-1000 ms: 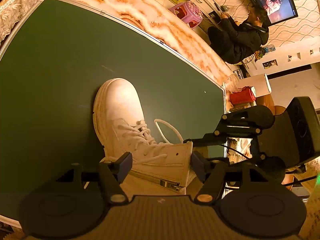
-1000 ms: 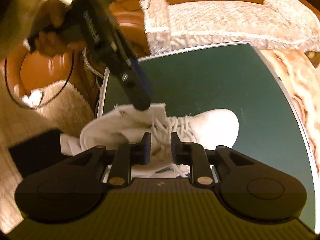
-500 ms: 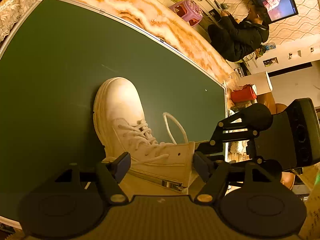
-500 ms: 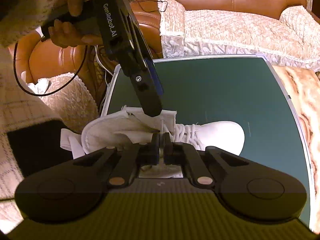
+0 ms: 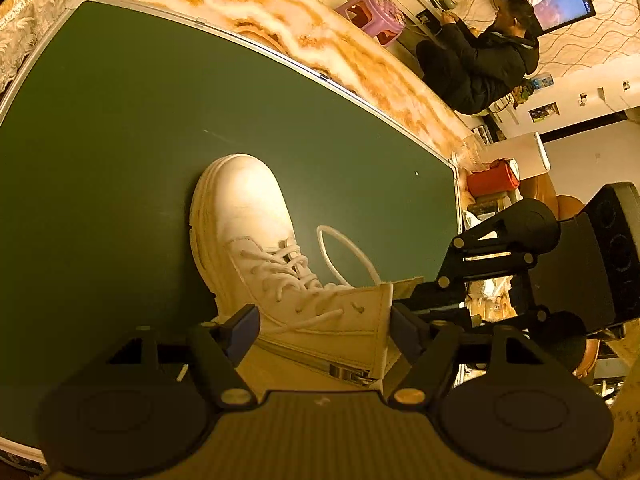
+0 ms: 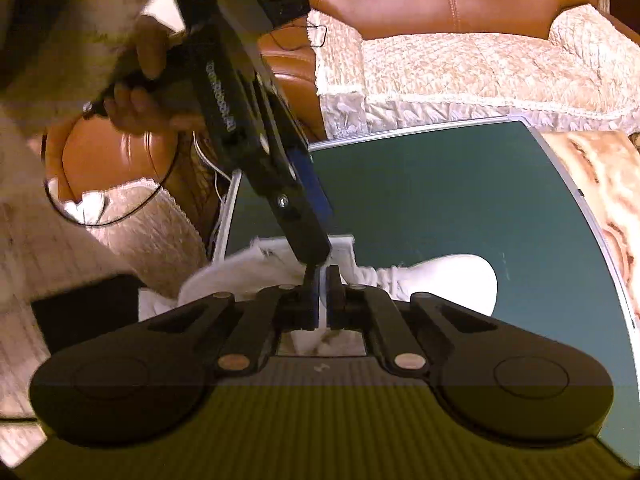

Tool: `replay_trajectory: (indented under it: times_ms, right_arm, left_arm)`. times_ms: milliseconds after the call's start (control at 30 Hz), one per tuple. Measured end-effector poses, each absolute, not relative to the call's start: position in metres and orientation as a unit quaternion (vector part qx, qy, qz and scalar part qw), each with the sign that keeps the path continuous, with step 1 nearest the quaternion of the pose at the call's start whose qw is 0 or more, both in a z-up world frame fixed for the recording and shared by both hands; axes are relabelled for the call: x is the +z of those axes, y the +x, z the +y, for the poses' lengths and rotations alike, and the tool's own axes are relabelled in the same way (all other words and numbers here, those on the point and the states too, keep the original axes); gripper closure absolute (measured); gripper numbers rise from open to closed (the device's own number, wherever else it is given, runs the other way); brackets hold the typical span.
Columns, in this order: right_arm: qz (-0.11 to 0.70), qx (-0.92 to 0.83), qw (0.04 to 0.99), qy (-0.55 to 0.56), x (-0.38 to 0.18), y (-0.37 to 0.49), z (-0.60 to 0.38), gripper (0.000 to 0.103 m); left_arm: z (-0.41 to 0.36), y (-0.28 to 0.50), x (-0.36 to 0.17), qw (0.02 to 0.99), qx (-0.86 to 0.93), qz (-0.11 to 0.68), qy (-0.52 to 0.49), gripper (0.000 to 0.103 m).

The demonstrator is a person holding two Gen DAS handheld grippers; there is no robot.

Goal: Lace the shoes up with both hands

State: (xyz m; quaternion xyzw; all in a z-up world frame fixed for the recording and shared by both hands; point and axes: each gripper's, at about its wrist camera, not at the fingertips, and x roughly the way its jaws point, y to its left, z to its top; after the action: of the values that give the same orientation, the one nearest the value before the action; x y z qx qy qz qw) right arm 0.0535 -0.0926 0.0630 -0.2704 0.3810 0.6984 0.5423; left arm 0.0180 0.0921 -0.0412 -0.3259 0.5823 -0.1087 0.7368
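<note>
A white high-top shoe (image 5: 244, 200) lies on the green board (image 5: 120, 120), toe pointing away from me. My left gripper (image 5: 322, 328) is open and straddles the shoe's ankle collar, one blue pad on each side. In the right wrist view, one of its fingers (image 6: 304, 224) comes down onto the collar. My right gripper (image 6: 322, 280) is shut on the white lace just above the shoe (image 6: 452, 276). From the left wrist view, that lace (image 5: 344, 244) rises from the eyelets in a loop to the right gripper's tips (image 5: 404, 294).
The board's white frame (image 5: 320, 76) borders a marble-patterned floor. Behind are a seated person in a dark jacket (image 5: 480, 64), a pink stool (image 5: 374, 12) and a red container (image 5: 494, 178). A brown sofa (image 6: 440, 4) with a lace cover (image 6: 480, 72) stands beyond the board (image 6: 440, 200).
My right gripper's jaws have closed from apart onto the lace. The lace loop has been drawn up and narrower. The left gripper still straddles the collar.
</note>
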Motion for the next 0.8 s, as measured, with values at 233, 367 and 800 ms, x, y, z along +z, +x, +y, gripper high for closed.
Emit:
replay_trajectory:
  times_ms: [233,367,800]
  right_arm:
    - [0.390,0.693,0.552,-0.252,0.060,0.058,-0.089,0.098]
    - [0.395,0.688,0.557,-0.247,0.058,0.059,-0.090,0.098]
    - [0.414,0.671,0.578,-0.210,0.055,0.060,-0.093,0.098]
  left_arm:
    - [0.121,0.009,-0.045,0.722,-0.093,0.550,-0.409,0.030]
    - [0.150,0.002,-0.056,0.696,-0.068,0.525,-0.486,0.058]
    - [0.129,0.003,-0.075,0.648,-0.040,0.542,-0.533,0.066]
